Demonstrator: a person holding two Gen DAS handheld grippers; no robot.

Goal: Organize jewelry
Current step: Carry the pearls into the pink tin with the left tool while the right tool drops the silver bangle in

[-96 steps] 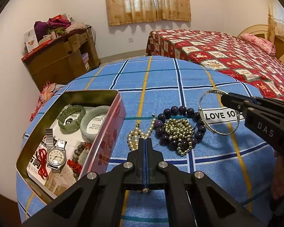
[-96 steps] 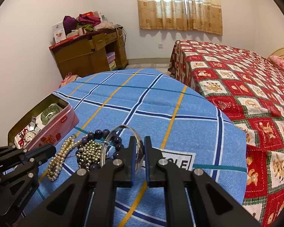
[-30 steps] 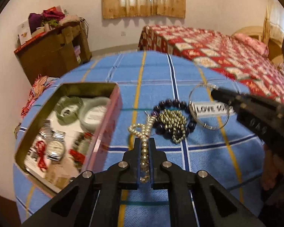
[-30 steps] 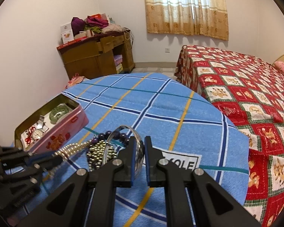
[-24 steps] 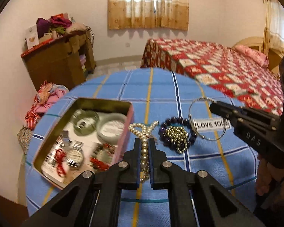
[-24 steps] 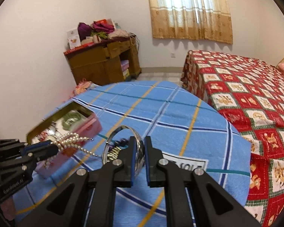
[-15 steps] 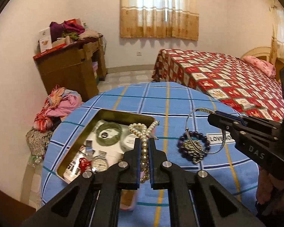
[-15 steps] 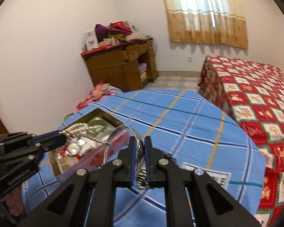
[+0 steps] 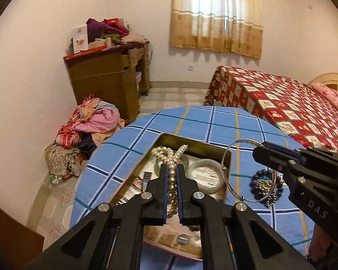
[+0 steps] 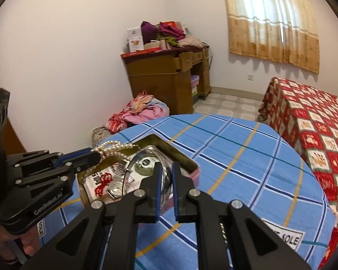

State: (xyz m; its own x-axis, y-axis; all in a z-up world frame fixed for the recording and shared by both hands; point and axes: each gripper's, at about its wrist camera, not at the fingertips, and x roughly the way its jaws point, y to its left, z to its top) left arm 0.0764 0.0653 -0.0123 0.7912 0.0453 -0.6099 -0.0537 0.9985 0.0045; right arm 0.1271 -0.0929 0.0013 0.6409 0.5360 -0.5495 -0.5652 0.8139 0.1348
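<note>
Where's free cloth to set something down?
Bare blue cloth beyond the tin toward the bed, plus the far strip. Crowded: inside the tin, and the bead pile beside it.

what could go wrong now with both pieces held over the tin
The pearl necklace is pinched at one spot in the left gripper, with loose strands hanging, so it may snag the metal tin rim or drape over the edge. The thin silver bangle in the right gripper sits close to the pearls, so the two could tangle if released together.
</note>
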